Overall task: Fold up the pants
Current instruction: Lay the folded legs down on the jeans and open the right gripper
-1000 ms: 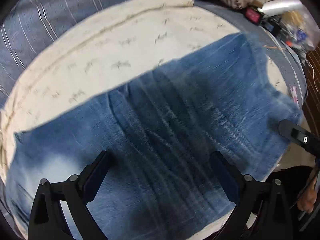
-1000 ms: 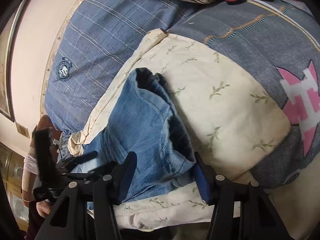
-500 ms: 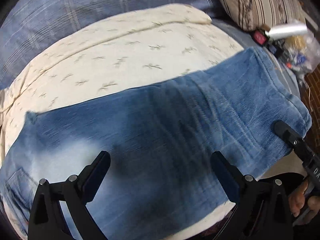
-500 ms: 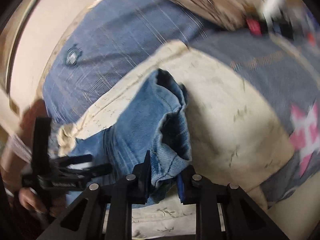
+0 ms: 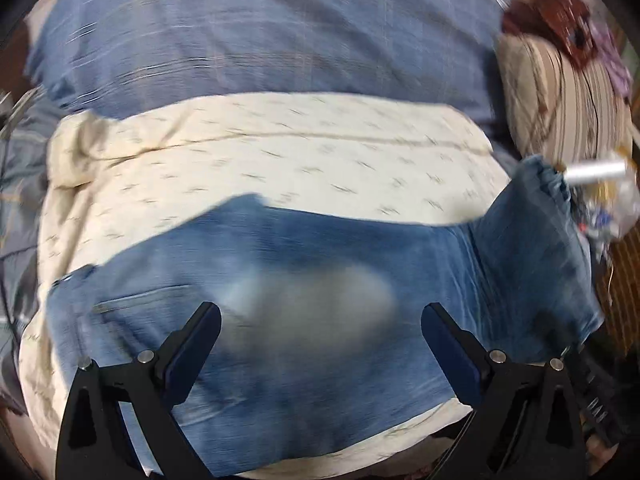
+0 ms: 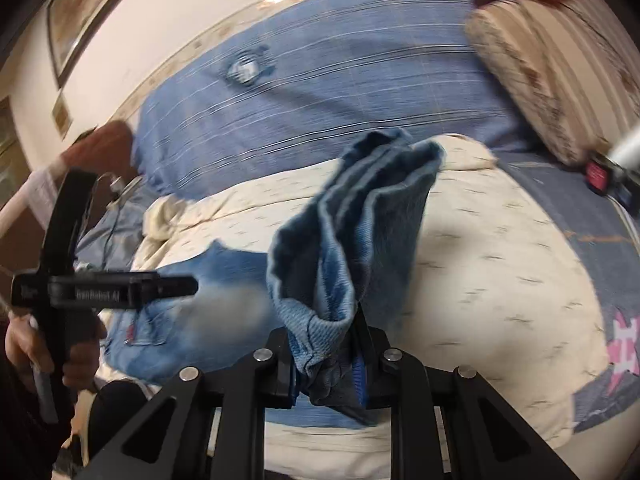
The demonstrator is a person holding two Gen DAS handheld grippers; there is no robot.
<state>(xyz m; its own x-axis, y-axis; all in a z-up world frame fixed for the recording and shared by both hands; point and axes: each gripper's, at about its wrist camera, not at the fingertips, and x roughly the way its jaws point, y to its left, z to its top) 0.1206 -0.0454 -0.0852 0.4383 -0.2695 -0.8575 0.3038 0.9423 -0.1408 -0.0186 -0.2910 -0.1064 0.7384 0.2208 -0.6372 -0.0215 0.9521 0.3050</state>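
Now the right hand-held gripper (image 6: 326, 356) is clamped on the hem end of the pants (image 5: 304, 320), where a second ago its fingers stood apart around that cuff; the bunch has lifted off the cream quilt (image 5: 280, 152) on the bed. The left hand-held gripper (image 5: 320, 328) hangs wide apart over the seat, gripping nothing. Likely the legs are about to be carried over toward the waist.

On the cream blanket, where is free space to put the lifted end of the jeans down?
Free: the cream blanket right of the jeans, up to the grey-blue cover; also the strip between jeans and blue plaid bedding. Crowded: the far right by the striped pillow, with clutter.
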